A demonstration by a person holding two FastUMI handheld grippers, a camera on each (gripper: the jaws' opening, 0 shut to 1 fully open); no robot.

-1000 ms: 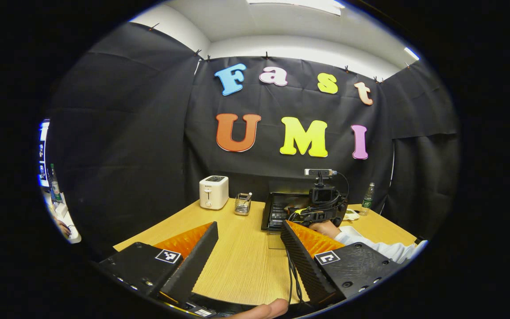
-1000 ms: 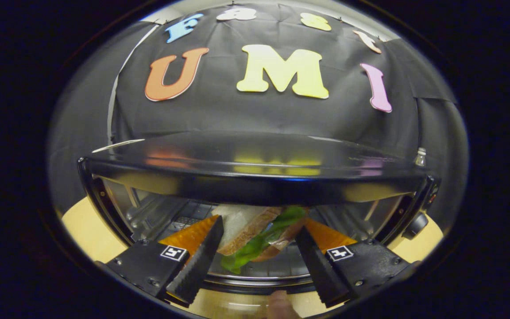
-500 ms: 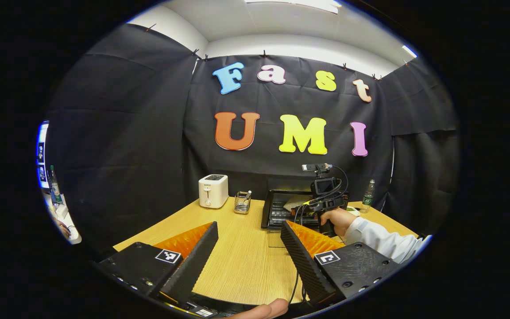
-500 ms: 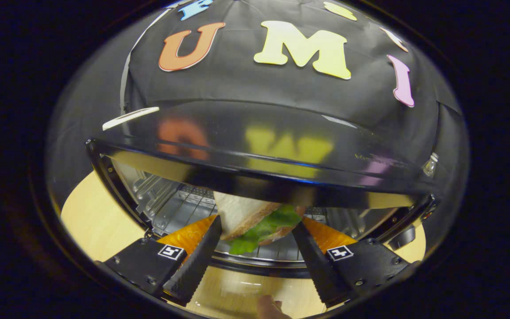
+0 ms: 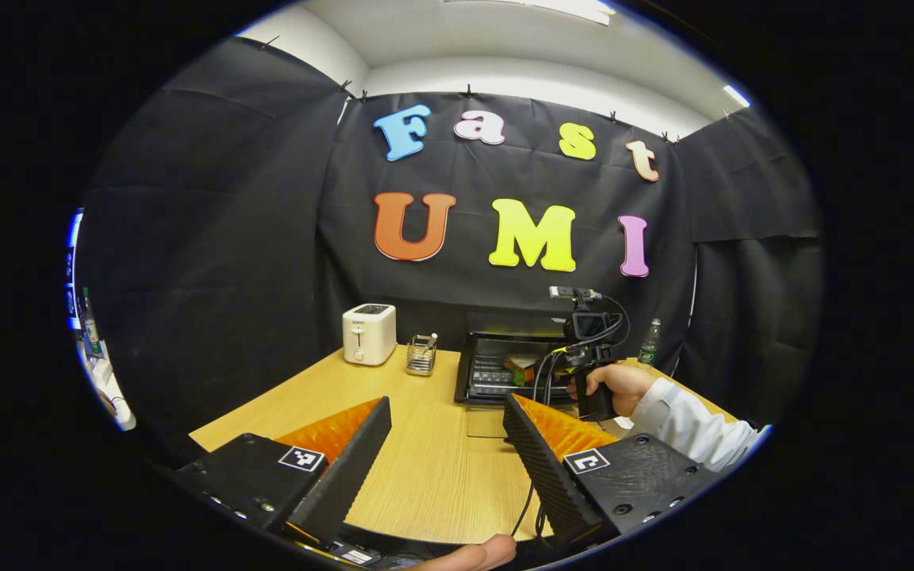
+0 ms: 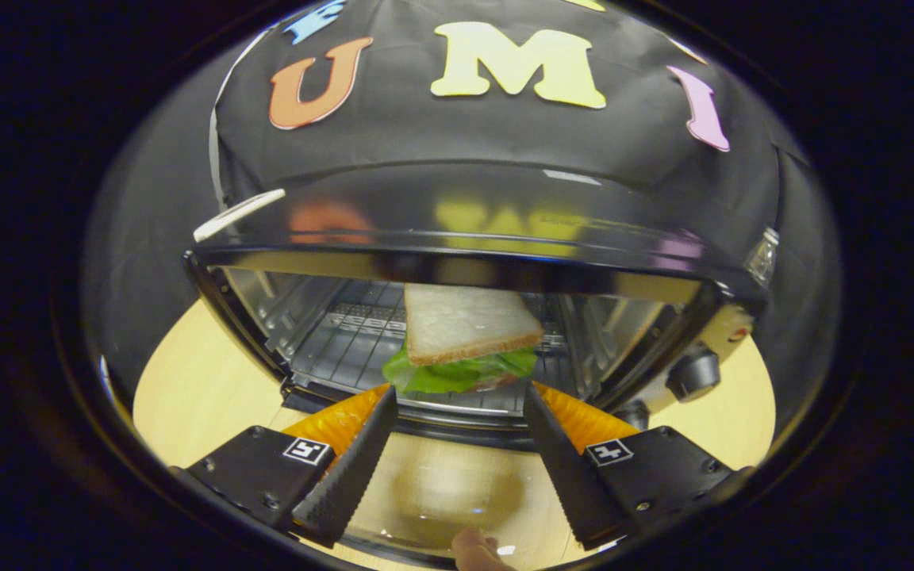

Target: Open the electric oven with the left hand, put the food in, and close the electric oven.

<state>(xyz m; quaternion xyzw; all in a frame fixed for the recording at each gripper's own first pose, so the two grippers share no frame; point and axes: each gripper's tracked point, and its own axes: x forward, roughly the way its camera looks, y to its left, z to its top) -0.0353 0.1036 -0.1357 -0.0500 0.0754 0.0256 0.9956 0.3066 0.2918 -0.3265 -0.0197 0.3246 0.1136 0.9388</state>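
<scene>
- The sandwich [image 6: 465,337] lies on the wire rack [image 6: 346,353] inside the electric oven [image 6: 473,238], just beyond the tips of the right gripper [image 6: 457,412]; white bread is on top and green lettuce pokes out along its near edge.
- The right gripper's jaws are spread wide with nothing between them, and the sandwich sits apart from both fingers.
- The oven's glass door [image 6: 425,496] is folded down flat below the right gripper, and the wooden worktop [image 6: 187,388] shows through it.
- A control knob [image 6: 693,373] sits on the oven's right-hand front panel.
- In the left gripper view, the left gripper [image 5: 445,440] hangs over the near edge of the worktop [image 5: 425,476], its jaws spread apart and empty, well apart from the oven [image 5: 497,373].
- The oven stands toward the far edge of the worktop, with a hand [image 5: 616,385] in a white sleeve [image 5: 687,432] holding the other gripper in front of it.
- A white toaster [image 5: 369,333] and a small wire basket [image 5: 421,354] stand near the far left corner of the worktop.
- A plastic bottle [image 5: 648,342] stands near the far right corner, beside the oven.
- Black cloth walls close in the booth under a white ceiling.
</scene>
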